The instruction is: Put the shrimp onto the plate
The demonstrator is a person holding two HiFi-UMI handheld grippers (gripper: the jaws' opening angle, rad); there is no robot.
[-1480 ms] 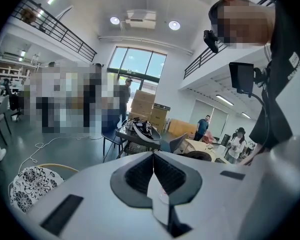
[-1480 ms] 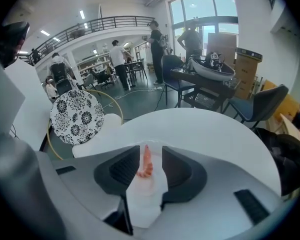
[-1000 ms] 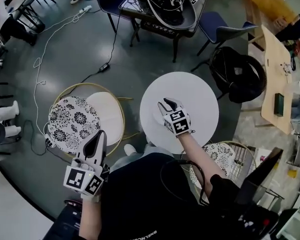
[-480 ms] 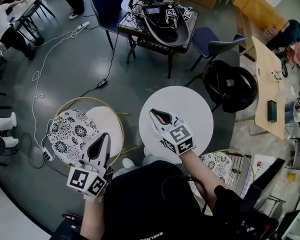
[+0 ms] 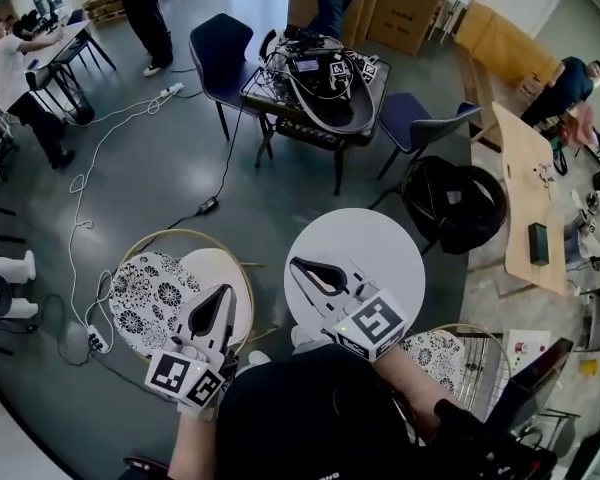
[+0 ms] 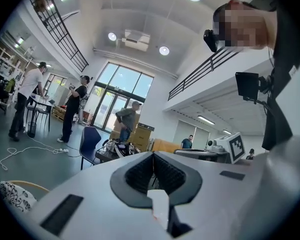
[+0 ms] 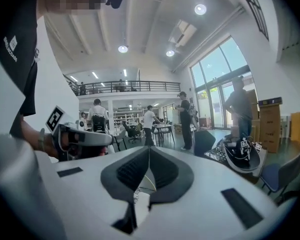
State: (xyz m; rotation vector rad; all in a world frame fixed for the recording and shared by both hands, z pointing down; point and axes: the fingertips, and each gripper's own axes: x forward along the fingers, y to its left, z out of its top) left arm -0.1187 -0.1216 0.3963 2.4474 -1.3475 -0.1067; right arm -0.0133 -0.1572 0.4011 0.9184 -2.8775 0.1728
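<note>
Jaws on your right gripper (image 5: 294, 262) have just been closing and meet at the tips with nothing between them, above the near edge of the white round table (image 5: 380, 230). Your left gripper (image 5: 226, 290) is pinched together too, by the floral seat (image 5: 145, 288). No view shows the shrimp. 1 black bag (image 5: 460, 203) sits just beyond the table, and 1 cable-laden desk (image 5: 315, 78) farther off.
</note>
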